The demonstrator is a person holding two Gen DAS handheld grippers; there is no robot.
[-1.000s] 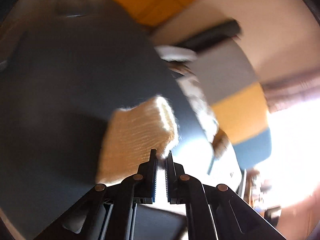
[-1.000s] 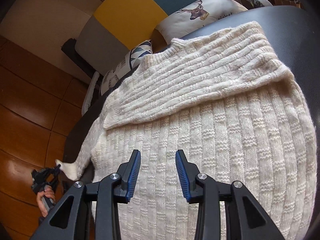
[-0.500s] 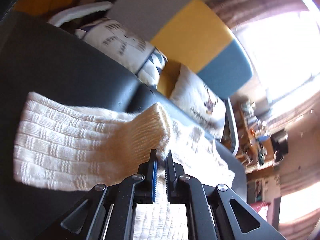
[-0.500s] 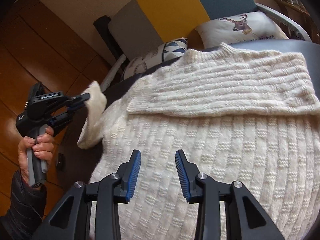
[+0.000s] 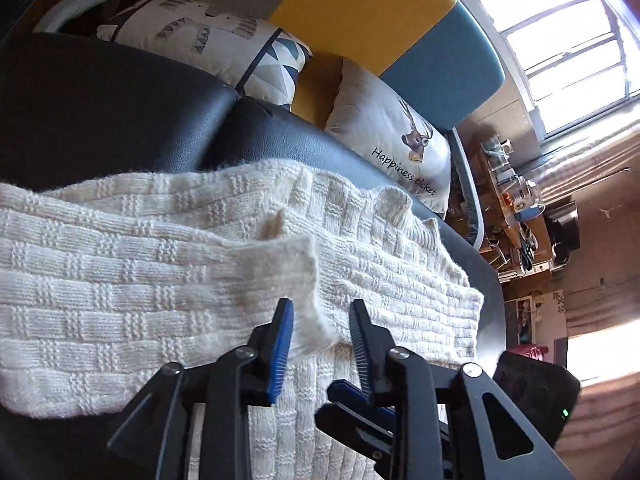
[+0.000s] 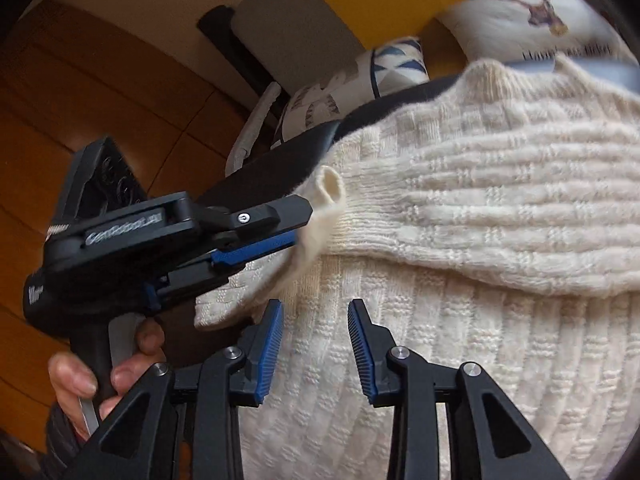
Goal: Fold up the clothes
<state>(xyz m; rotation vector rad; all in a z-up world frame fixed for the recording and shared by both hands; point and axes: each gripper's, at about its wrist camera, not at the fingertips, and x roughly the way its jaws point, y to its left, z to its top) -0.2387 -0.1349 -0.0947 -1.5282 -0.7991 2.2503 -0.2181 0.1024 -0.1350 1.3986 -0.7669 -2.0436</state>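
Observation:
A cream knitted sweater (image 5: pixel 120 280) lies spread on a black leather surface (image 5: pixel 120 100). My left gripper (image 5: pixel 320 302) hovers over it with its jaws opening. The sleeve cuff (image 5: pixel 280 272) lies loose between the fingers, and the pads do not press it. In the right wrist view the left gripper (image 6: pixel 302 224) stands at the sweater's left edge, next to the cuff (image 6: pixel 328 188). The other sleeve (image 6: pixel 480 208) lies folded across the chest. My right gripper (image 6: pixel 315 305) hangs just above the sweater's body (image 6: pixel 460 360), its jaws closing slightly and gripping nothing.
Two printed pillows (image 5: pixel 224 44) (image 5: pixel 392 136) lean on a grey, yellow and teal chair back (image 5: pixel 360 12) behind the surface. A cluttered desk (image 5: pixel 516 208) and a window (image 5: pixel 560 40) are at the right. Wooden floor (image 6: pixel 100 100) lies beyond the left edge. A person's hand (image 6: pixel 104 376) holds the left gripper.
The left gripper has carried the sleeve over the sweater's body and opened, letting the cuff go. The right gripper has moved left, nearer the left gripper.

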